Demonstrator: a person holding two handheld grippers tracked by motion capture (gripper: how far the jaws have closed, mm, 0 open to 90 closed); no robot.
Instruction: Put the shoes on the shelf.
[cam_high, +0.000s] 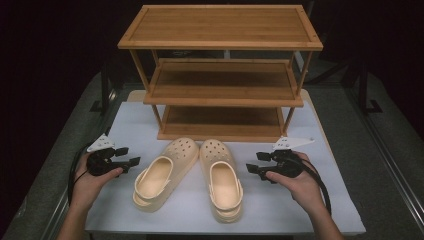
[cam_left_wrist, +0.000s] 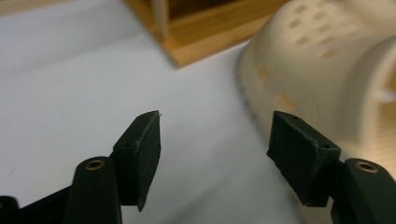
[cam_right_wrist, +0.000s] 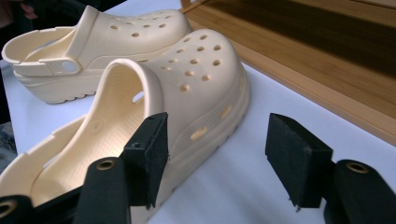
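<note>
Dark surroundings close in on all sides of a white-covered worktop (cam_high: 300, 200), with grey floor beyond it and black stand legs at either side. At the far edge of the worktop stands a three-tier bamboo shoe rack (cam_high: 222, 75), all its shelves bare. In front of it, near the middle of the worktop, lies a pair of cream perforated foam clogs, toes toward the rack: the left clog (cam_high: 162, 172) angled, the right clog (cam_high: 221, 177) straighter, their toes almost touching.

I have my left gripper (cam_high: 131, 161) just beside the left clog's outer side, jaws apart and holding nothing; my right gripper (cam_high: 255, 167) sits likewise beside the right clog, jaws apart, empty. I judge the step is to grasp each clog. I would close on the firm side wall or heel rim rather than the loose strap, and lift level so the sole clears the rack's bottom rail.
</note>
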